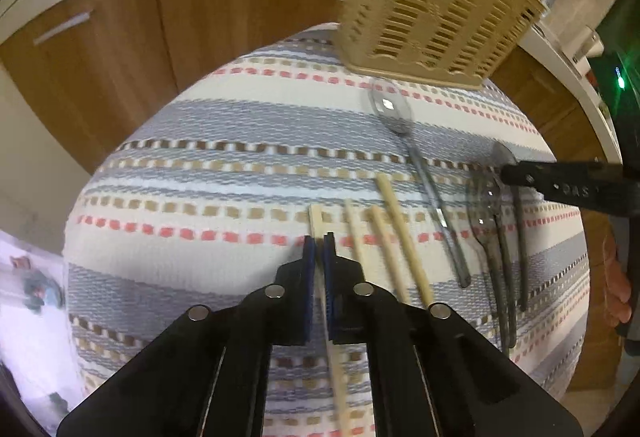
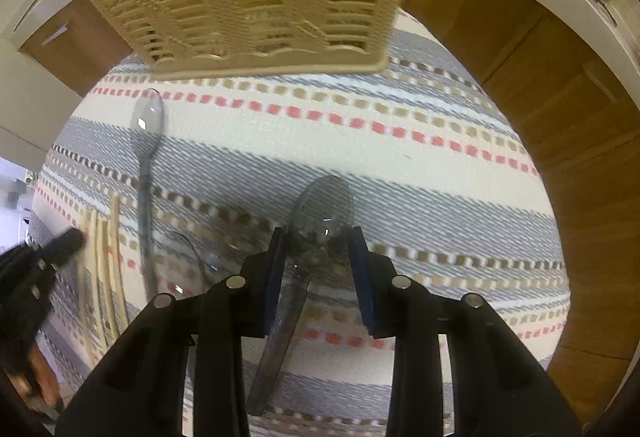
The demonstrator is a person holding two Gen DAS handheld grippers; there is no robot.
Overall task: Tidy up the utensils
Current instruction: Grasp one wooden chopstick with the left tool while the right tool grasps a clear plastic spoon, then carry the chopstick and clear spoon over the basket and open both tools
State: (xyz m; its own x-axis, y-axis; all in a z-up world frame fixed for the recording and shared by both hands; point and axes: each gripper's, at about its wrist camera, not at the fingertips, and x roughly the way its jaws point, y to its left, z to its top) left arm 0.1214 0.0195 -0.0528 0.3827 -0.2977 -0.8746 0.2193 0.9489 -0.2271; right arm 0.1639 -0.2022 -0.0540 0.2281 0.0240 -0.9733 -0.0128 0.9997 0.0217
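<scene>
1. Left gripper is clamping one chopstick, lower center of frame.
2. Right gripper is sitting open, jaws straddling a clear spoon without touching it.
3. Beige slotted caddy is standing at upper right on the striped cloth; contents unreadable.
4. Three more chopsticks and spoons are lying on the cloth.
</scene>
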